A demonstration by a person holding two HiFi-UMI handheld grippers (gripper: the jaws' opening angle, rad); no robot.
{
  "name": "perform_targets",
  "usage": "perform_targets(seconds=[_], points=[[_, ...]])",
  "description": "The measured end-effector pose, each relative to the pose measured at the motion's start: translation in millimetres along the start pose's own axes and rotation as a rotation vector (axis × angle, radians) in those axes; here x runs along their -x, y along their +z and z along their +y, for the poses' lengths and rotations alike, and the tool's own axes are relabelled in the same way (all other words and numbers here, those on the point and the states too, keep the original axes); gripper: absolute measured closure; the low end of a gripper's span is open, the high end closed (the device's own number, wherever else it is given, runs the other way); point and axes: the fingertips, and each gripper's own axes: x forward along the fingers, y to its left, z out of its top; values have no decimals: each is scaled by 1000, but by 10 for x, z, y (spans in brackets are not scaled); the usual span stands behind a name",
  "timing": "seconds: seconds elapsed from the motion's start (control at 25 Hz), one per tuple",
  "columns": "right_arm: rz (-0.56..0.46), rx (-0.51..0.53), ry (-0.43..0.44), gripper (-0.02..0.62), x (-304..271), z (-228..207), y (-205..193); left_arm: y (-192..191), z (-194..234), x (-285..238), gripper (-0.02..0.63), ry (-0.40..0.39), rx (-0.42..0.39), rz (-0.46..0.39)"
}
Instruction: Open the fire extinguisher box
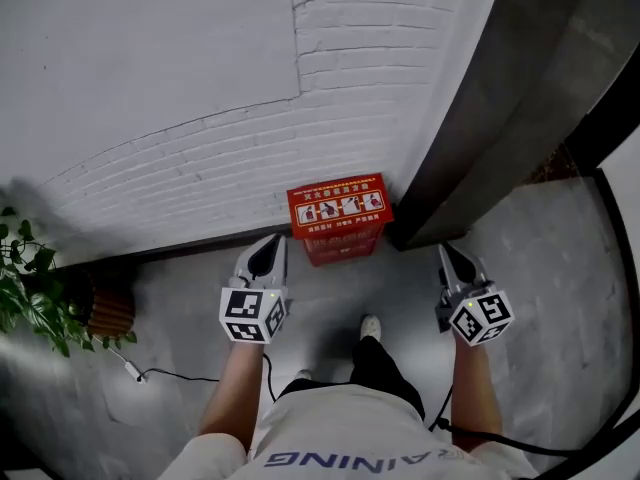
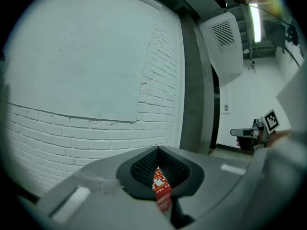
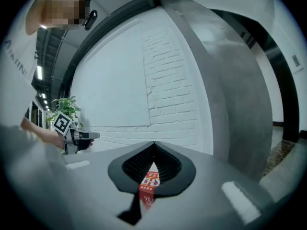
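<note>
The red fire extinguisher box [image 1: 338, 218] stands on the floor against the white brick wall, its lid with white pictograms facing up and closed. My left gripper [image 1: 272, 248] hovers just in front of the box's left corner, jaws together and empty. My right gripper [image 1: 447, 256] hangs to the right of the box, in front of the grey pillar, jaws also together and empty. In the left gripper view a strip of the red box [image 2: 161, 187] shows through the slit under the closed left gripper [image 2: 158, 150]. The right gripper view shows the box [image 3: 149, 183] the same way below the right gripper [image 3: 154, 143].
A grey concrete pillar [image 1: 500, 118] rises right of the box. A potted plant [image 1: 30, 288] in a brown pot [image 1: 108, 310] stands at the left. A white cable [image 1: 135, 371] lies on the grey floor. The person's foot [image 1: 370, 325] is between the grippers.
</note>
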Motion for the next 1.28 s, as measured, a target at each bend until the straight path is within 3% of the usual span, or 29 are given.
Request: perform_targets(seconds=[0.28,0.52,0.72,0.88,1.12,1.28], points=[[49,26,170,592,-865,-667,223,131,43,-573,601,171,43,7],[90,27,220,592,-1310,-945,92,-22,154,-857,601,218,66,41],[166,25,212,592,-1540,-1073,-404,-352,281,-1092,601,213,54,72],[221,20,205,592,-1733,-1170,-962,-868,444,-1255,601,224,76,125],[235,-4,207,592,-1837,-1260,-1576,-1500,448,-1367,601,225,109,152],[240,42,215,592,-1870,-1360,-1898,-1834,446,-1453,601,225,106,143]])
